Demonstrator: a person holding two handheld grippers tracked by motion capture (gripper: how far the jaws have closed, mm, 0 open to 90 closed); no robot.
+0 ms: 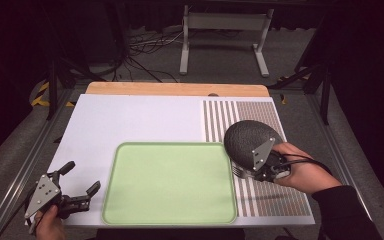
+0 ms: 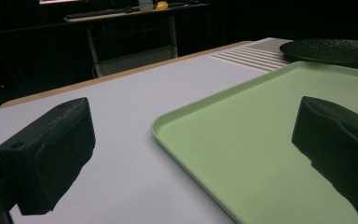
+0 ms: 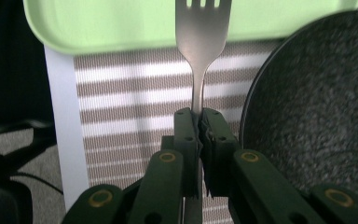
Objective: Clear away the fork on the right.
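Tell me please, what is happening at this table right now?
A person works at the table with a gripper in each hand. The right gripper has its jaws shut on the handle of a metal fork, whose tines point toward the green tray. A dark round plate sits on the striped mat beside that gripper. The left gripper hangs open near the tray's left edge, holding nothing.
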